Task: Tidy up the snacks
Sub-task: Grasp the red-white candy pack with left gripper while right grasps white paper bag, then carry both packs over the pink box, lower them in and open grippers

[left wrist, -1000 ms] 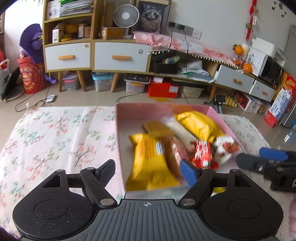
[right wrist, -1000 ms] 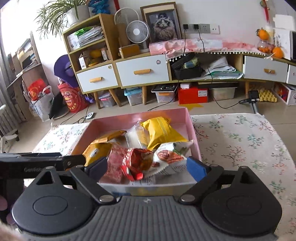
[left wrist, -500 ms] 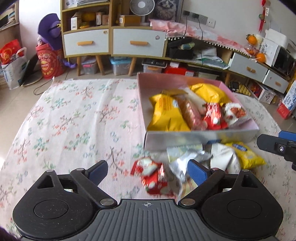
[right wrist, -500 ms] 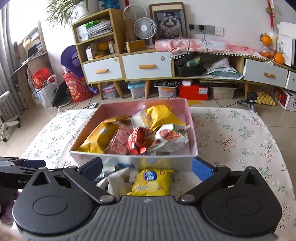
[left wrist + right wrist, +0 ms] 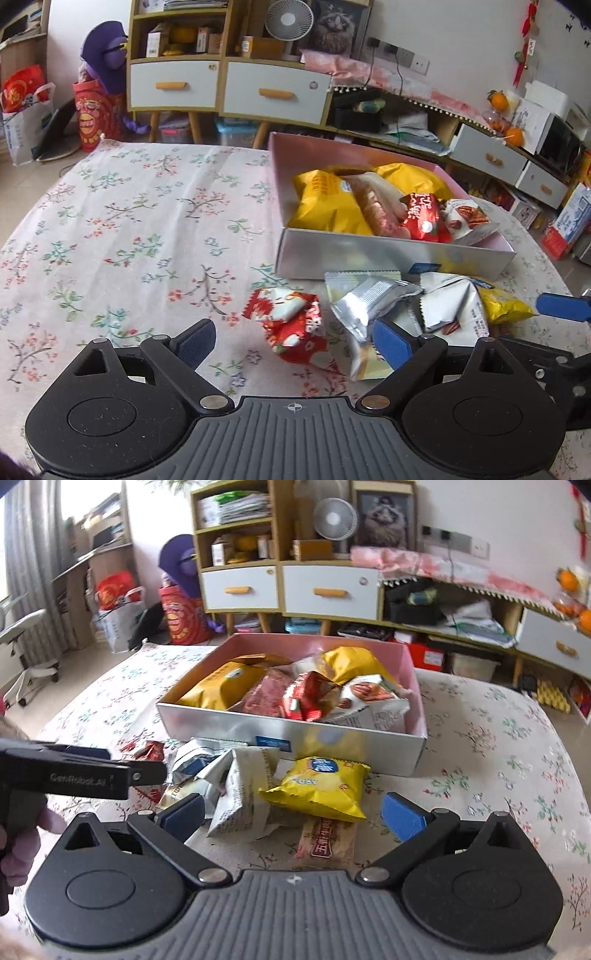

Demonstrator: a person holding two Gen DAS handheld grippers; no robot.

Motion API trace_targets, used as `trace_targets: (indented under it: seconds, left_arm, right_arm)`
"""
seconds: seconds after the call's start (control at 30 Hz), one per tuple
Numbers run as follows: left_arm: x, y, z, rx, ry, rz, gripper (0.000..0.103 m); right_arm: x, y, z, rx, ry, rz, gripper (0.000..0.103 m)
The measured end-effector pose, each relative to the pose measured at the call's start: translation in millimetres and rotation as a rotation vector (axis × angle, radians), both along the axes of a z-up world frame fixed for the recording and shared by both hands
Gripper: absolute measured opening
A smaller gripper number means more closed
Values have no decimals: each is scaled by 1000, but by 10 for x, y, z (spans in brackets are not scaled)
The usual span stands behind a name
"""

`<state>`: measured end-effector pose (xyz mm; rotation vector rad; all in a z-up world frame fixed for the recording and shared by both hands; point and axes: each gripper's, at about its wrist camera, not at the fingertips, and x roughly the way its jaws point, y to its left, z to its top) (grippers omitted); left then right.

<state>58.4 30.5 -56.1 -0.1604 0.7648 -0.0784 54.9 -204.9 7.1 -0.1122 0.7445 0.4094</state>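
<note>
A pink box [image 5: 391,254] [image 5: 291,734] on the floral table holds several snack bags. In front of it lie loose snacks: a red packet [image 5: 291,325], silver and white packets [image 5: 373,299] [image 5: 236,790], a yellow bag [image 5: 317,786] [image 5: 502,306] and a tan packet [image 5: 327,840]. My left gripper [image 5: 293,341] is open and empty, with the red packet between its fingers. My right gripper [image 5: 293,810] is open and empty, with the yellow bag and white packets between its fingers. The left gripper also shows in the right wrist view [image 5: 85,771].
The table has a floral cloth [image 5: 122,229]. Behind it stand white-drawer cabinets [image 5: 229,88], a fan [image 5: 289,18], storage boxes and bags on the floor [image 5: 26,110].
Both grippers have pulled back from over the box toward the table's near side. The loose snacks in front of the box have come into view.
</note>
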Motion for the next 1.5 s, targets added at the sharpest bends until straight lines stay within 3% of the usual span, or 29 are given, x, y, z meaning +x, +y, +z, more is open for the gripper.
trace_targets:
  seconds: [0.23, 0.67, 0.97, 1.5]
  left_arm:
    - [28, 14, -19, -56, -2, -7, 72]
    - [54, 93, -67, -52, 29, -19, 30]
    - [50, 223, -63, -68, 43, -21, 28]
    - [31, 298, -62, -64, 57, -34, 28]
  right_arm:
    - [32, 50, -6, 1, -29, 26, 92]
    - [67, 216, 4, 2, -46, 75, 66]
    - [76, 316, -6, 0, -29, 114, 47]
    - [67, 437, -70, -43, 13, 128, 46]
